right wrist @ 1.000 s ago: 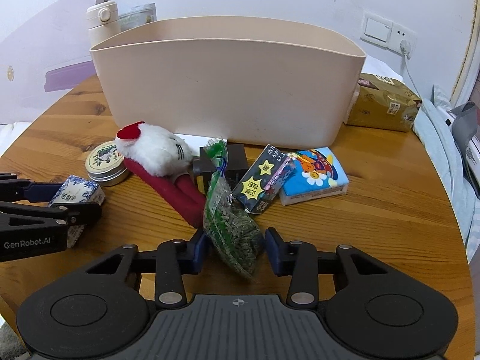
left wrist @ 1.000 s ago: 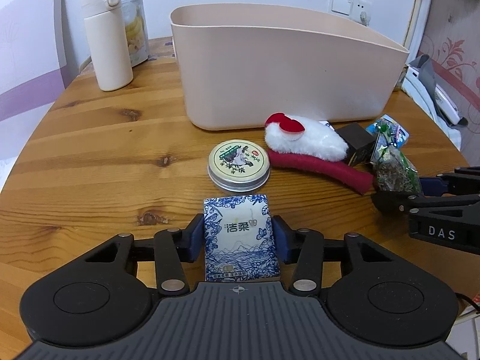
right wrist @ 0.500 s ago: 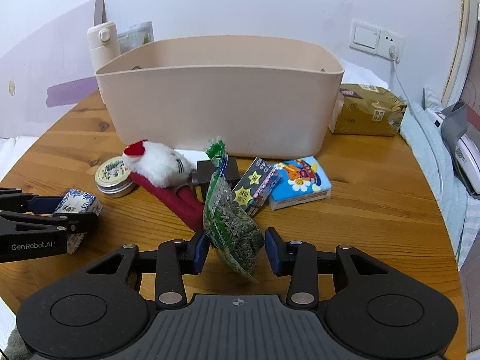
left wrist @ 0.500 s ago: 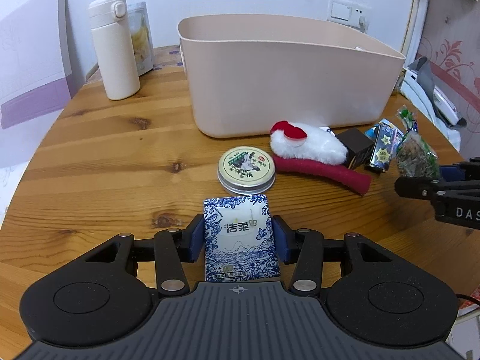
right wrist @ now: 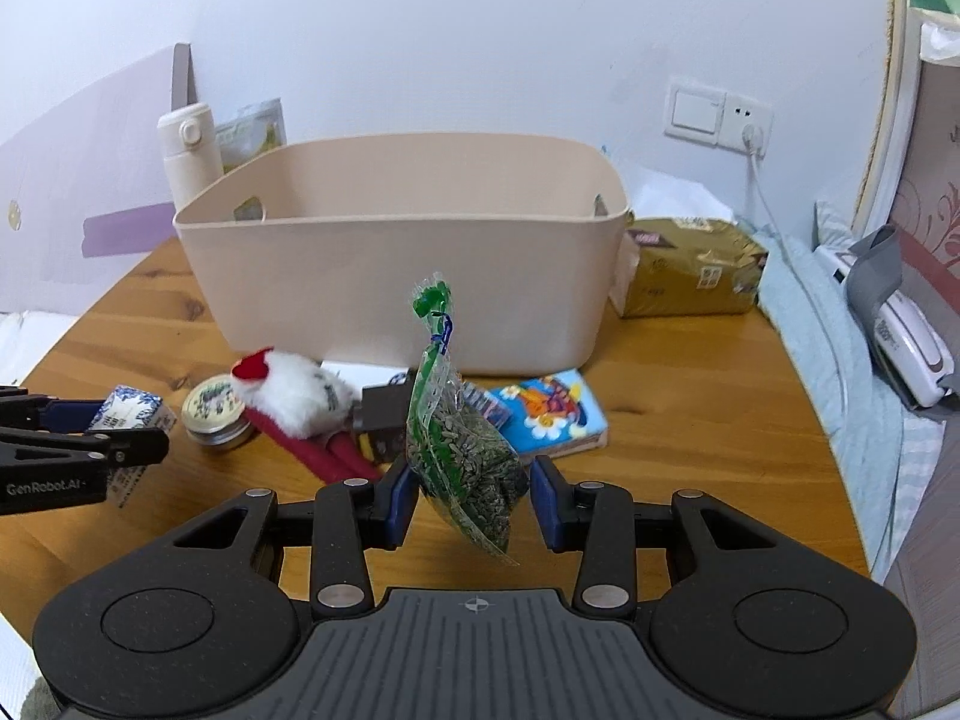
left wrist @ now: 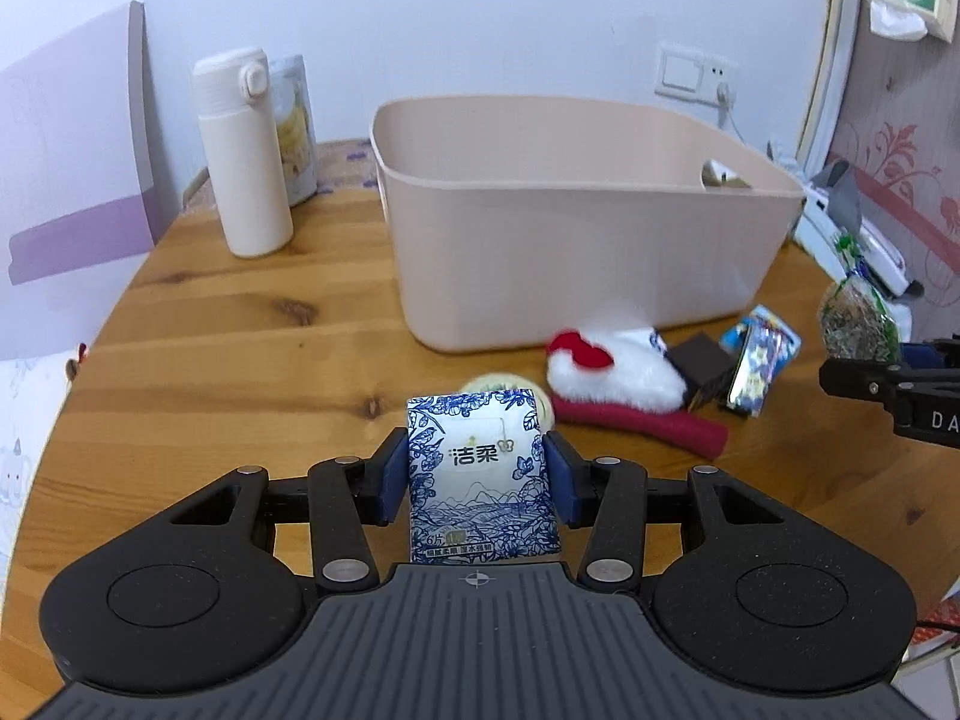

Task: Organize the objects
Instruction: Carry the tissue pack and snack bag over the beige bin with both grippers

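Observation:
My left gripper (left wrist: 477,483) is shut on a blue-and-white tissue pack (left wrist: 483,474), held above the wooden table (left wrist: 240,372). My right gripper (right wrist: 471,495) is shut on a clear bag of green seeds (right wrist: 462,450), also lifted off the table. A beige plastic bin (right wrist: 408,276) stands beyond both, its inside mostly hidden. In front of it lie a round tin (right wrist: 216,414), a white and red plush toy (right wrist: 300,399), a small black box (right wrist: 387,414), a starred packet (left wrist: 747,375) and a cartoon tissue pack (right wrist: 552,414). The seed bag (left wrist: 858,321) and right gripper (left wrist: 900,384) show at the right of the left wrist view.
A cream flask (left wrist: 243,156) and a snack pouch (left wrist: 294,126) stand at the back left. A gold package (right wrist: 690,267) lies right of the bin. A wall socket with a plugged cable (right wrist: 750,138) is behind. The table's round edge (right wrist: 828,450) drops to bedding on the right.
Both grippers have risen with their loads; the tissue pack and seed bag now hang above the table, and the bin's rim and inside come into view.

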A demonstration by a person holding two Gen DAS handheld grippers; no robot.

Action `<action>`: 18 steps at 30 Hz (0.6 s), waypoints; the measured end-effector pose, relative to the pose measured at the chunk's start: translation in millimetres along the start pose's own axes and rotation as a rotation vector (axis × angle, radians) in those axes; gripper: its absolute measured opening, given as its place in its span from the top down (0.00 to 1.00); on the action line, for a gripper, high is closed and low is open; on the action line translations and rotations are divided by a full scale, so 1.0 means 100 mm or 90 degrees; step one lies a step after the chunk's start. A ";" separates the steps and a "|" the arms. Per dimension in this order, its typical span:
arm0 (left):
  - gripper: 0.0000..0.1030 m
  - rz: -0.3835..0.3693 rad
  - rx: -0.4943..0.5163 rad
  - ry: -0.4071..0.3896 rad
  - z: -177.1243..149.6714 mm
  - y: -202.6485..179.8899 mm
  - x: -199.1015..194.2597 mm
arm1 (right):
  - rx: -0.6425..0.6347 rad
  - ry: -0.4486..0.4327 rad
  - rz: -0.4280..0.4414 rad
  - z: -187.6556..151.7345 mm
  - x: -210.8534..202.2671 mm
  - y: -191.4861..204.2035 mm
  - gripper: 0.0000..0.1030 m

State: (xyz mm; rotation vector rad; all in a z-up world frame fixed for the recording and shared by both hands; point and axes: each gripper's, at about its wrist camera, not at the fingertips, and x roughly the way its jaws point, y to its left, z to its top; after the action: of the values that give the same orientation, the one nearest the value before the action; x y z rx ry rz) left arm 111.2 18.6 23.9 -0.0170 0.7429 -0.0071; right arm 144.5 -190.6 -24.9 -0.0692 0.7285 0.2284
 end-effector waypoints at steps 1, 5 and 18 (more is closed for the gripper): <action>0.53 0.002 0.001 -0.005 0.03 0.01 -0.02 | 0.001 -0.004 -0.003 0.02 -0.01 -0.01 0.62; 0.53 0.006 -0.004 -0.024 0.14 0.05 -0.07 | 0.004 -0.018 -0.009 0.08 -0.05 -0.05 0.62; 0.53 0.003 0.002 -0.080 0.53 0.05 -0.17 | 0.011 -0.055 -0.017 0.33 -0.12 -0.13 0.62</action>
State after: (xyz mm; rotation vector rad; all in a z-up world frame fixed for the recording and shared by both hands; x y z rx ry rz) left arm 134.5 24.4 74.6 -0.0129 0.6178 -0.0029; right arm 160.5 -200.5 7.6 -0.0523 0.6427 0.1981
